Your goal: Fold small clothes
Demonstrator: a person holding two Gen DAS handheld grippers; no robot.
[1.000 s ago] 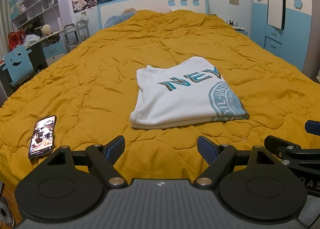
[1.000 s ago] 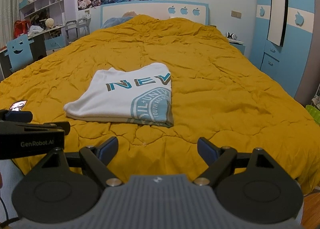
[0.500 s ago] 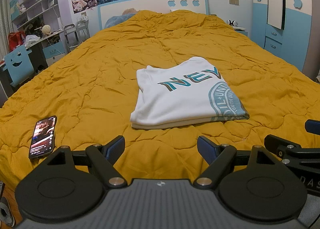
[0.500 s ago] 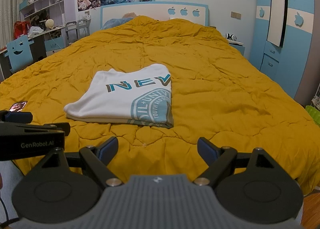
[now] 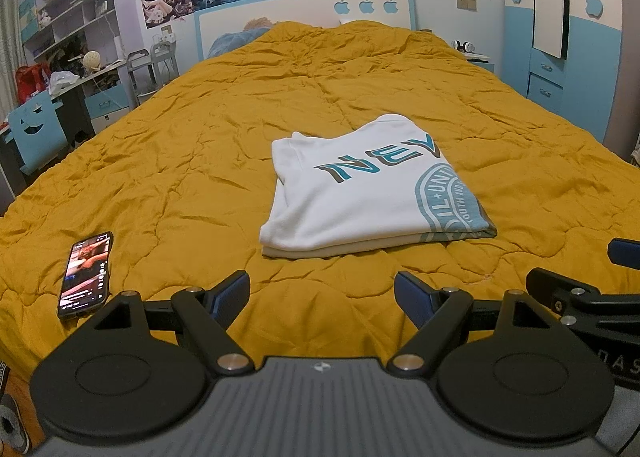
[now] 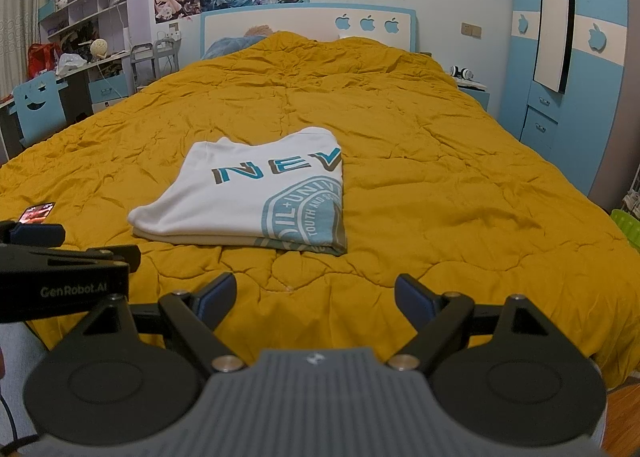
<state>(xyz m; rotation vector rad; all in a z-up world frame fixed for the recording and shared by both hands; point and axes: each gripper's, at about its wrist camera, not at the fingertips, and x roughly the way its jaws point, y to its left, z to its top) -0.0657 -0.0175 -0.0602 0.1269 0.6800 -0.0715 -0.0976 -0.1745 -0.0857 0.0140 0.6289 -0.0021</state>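
A white T-shirt [image 5: 360, 197] printed with teal lettering and a round teal emblem lies folded into a compact, layered rectangle on the mustard-yellow quilt [image 5: 200, 161], around the middle of the bed's width and nearer the foot edge than the headboard [image 5: 304, 17]. Its stacked fold edges face the foot of the bed. A smartphone [image 5: 86, 275] with a lit screen rests on the quilt near the foot edge, well apart from the shirt, to its left. The left gripper [image 5: 322, 293] hangs over the foot edge with its fingers spread wide, holding nothing and short of the shirt. The right gripper [image 6: 316, 291] sits just beside it, likewise spread and empty. A blue wardrobe [image 6: 576, 57] stands along the bed's right side, and a cluttered desk [image 5: 80, 77] along the left.
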